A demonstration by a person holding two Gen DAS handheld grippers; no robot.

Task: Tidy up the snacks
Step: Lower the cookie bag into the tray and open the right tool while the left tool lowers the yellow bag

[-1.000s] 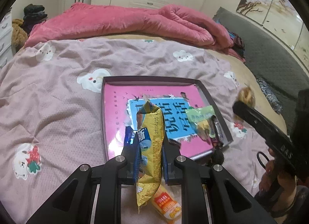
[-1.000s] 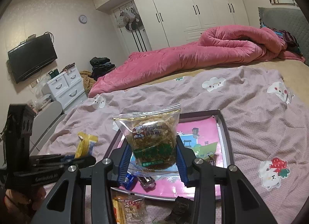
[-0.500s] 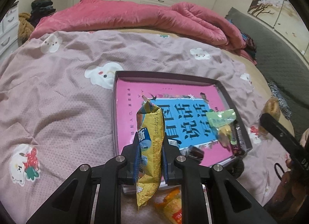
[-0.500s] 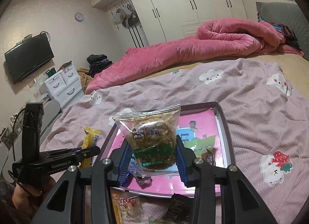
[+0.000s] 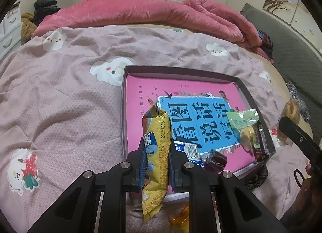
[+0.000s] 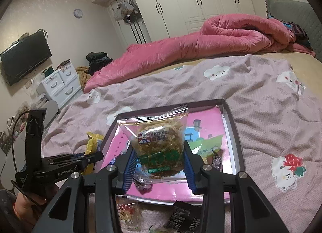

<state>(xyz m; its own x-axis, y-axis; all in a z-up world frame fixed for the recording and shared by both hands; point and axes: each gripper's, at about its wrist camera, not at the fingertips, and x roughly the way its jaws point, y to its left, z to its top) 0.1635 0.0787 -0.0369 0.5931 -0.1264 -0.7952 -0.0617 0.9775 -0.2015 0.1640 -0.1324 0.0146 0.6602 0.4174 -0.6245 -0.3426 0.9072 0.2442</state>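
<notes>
My left gripper (image 5: pixel 156 160) is shut on a yellow snack packet (image 5: pixel 157 148), held upright over the near left corner of a shallow box (image 5: pixel 181 70) with a pink and blue bottom. The box holds a green packet (image 5: pixel 243 120), a dark bar (image 5: pixel 261 142) and a dark wrapped candy (image 5: pixel 215 159). My right gripper (image 6: pixel 159 162) is shut on a clear packet with a brown cake (image 6: pixel 159 140), held above the near edge of the box (image 6: pixel 231 120). The left gripper (image 6: pixel 66 164) with its yellow packet (image 6: pixel 93 142) shows at left in the right wrist view.
The box lies on a pink-grey bedspread (image 5: pixel 60 96) with cartoon prints. Loose snacks lie in front of the box: an orange packet (image 5: pixel 179 217), a black packet (image 6: pixel 183 214) and a clear packet (image 6: pixel 126 212). A rolled pink duvet (image 5: pixel 153 13) lies behind.
My left gripper has moved forward and right with the yellow packet, over the box's near corner. My right gripper has moved slightly closer to the box with the cake packet.
</notes>
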